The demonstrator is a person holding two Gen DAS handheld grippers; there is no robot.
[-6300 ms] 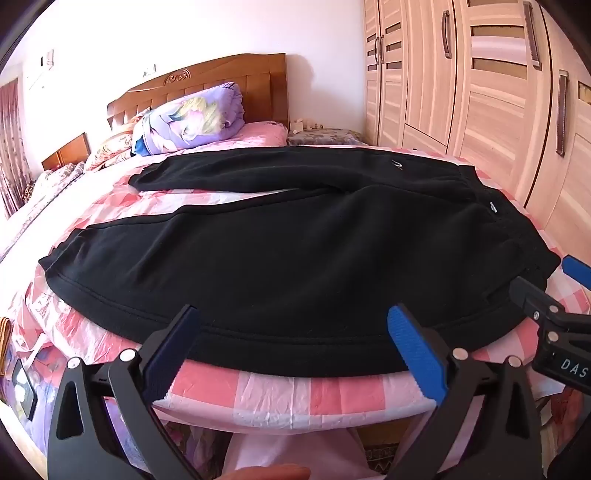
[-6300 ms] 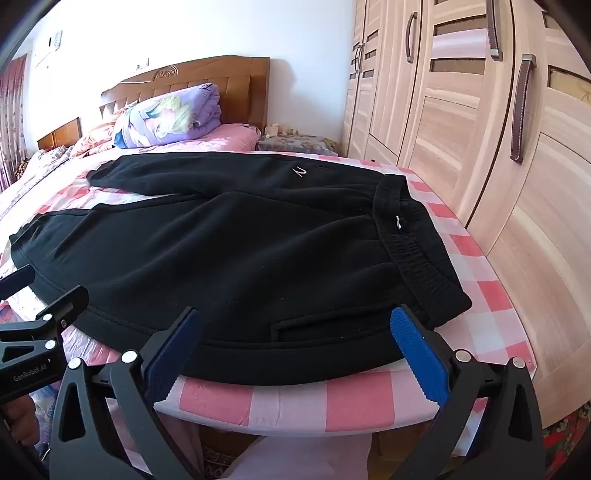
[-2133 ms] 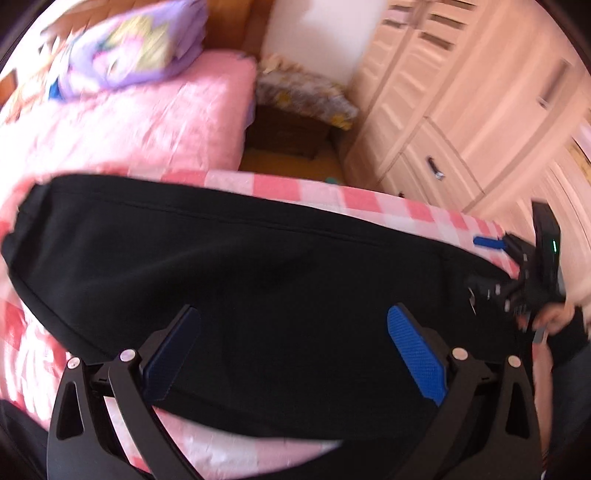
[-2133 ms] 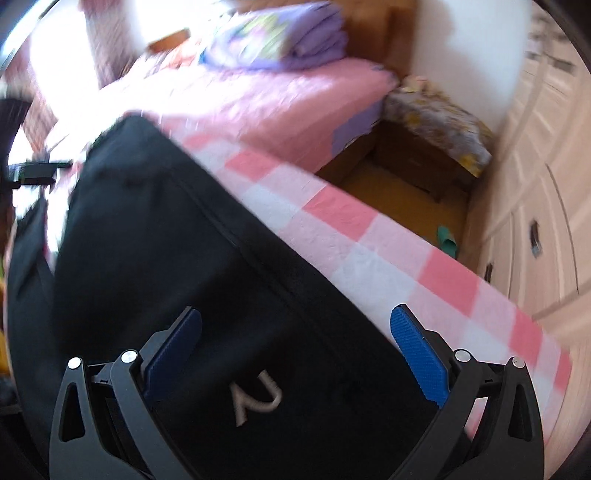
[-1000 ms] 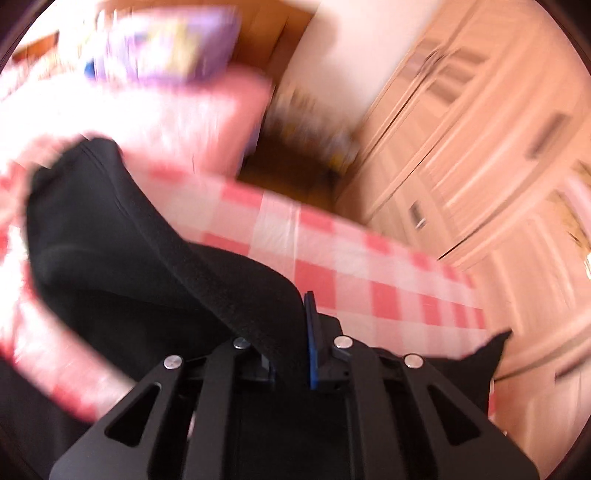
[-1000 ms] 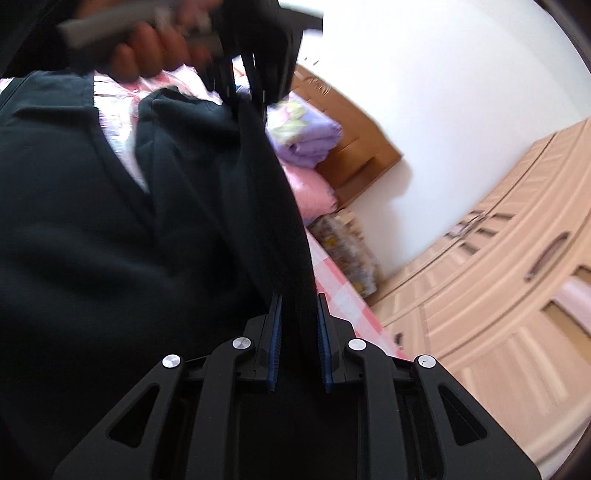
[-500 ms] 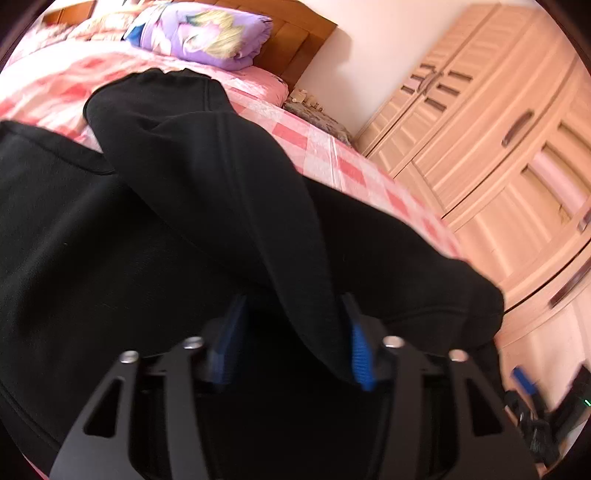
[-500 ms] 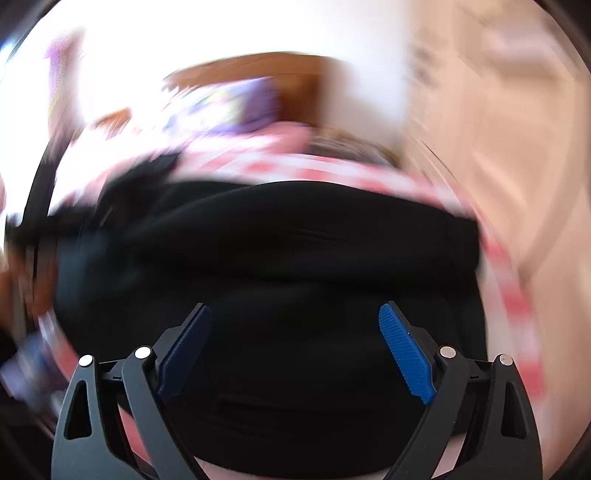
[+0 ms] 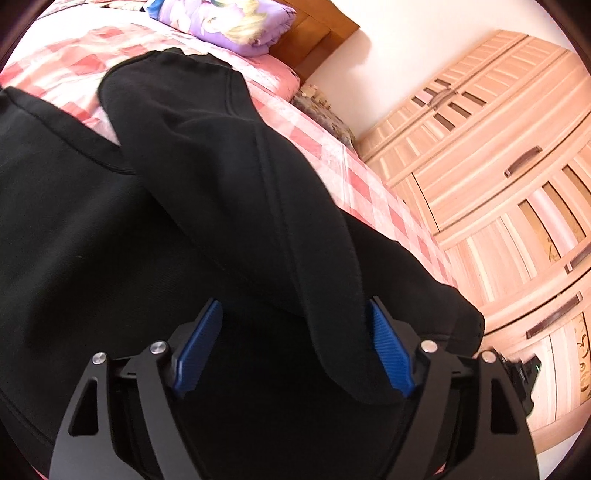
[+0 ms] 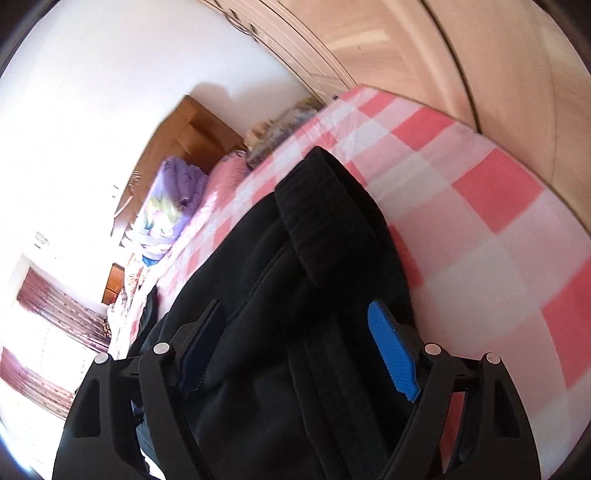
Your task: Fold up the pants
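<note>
Black pants (image 9: 207, 206) lie spread on a bed covered with a pink-and-white checked sheet (image 9: 354, 173). In the left wrist view, one leg is laid diagonally over the rest of the dark cloth, running from its cuff near the head of the bed down toward the camera.

The left gripper (image 9: 291, 347) sits low over the pants. Its jaws stand wide apart and have just been opening. The lower end of the folded-over leg lies between the blue pads (image 9: 389, 354), resting against the right one, and is not pinched.

In the right wrist view the picture is strongly rolled to one side. The right gripper (image 10: 299, 347) hovers over the waist end of the pants (image 10: 295, 295), close to the bed's edge. Its jaws are also apart and have narrowed slightly; black cloth lies below and between the pads (image 10: 393, 354), not clamped.

Beyond the pants, a purple printed quilt (image 9: 225, 18) sits folded against a brown wooden headboard (image 9: 314, 33). A pale wooden wardrobe (image 9: 498, 177) stands alongside the bed.
</note>
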